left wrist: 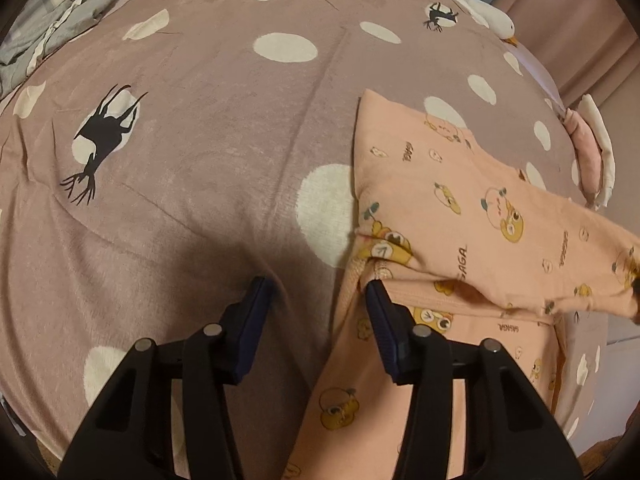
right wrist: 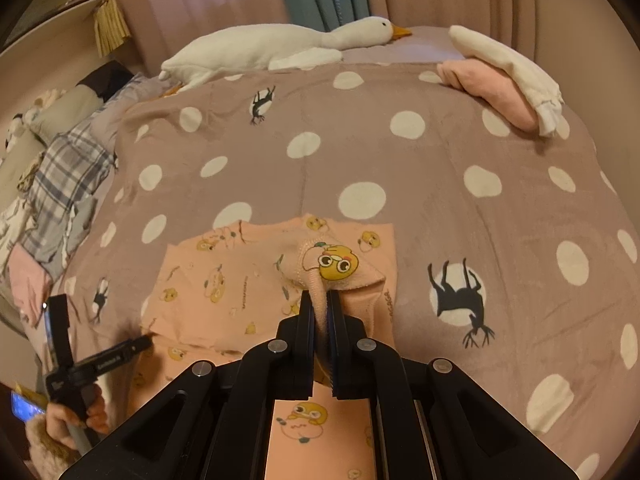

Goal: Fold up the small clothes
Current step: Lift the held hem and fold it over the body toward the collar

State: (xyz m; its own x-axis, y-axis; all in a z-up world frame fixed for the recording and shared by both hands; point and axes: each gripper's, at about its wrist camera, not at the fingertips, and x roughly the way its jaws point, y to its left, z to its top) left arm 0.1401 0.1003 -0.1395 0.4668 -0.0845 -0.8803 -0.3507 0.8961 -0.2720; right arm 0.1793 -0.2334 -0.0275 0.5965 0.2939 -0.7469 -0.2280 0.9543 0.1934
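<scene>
A small pink garment (left wrist: 460, 208) printed with yellow cartoon figures lies on the bedspread (left wrist: 200, 120), partly folded over itself. In the left wrist view my left gripper (left wrist: 318, 292) is open just above the bed. Its right finger (left wrist: 380, 312) rests at the garment's ribbed left edge and its left finger is over bare bedspread. In the right wrist view my right gripper (right wrist: 320, 300) is shut on a ribbed edge of the garment (right wrist: 224, 280), with a bunched flap standing up just past the tips. The rest of the cloth lies flat below.
A white plush goose (right wrist: 280, 46) lies along the bed's far edge. Folded pink and white clothes (right wrist: 500, 88) sit at the far right, and plaid cloth (right wrist: 68, 172) is heaped at the left. A person's hand (right wrist: 68, 420) grips the left tool's handle at lower left.
</scene>
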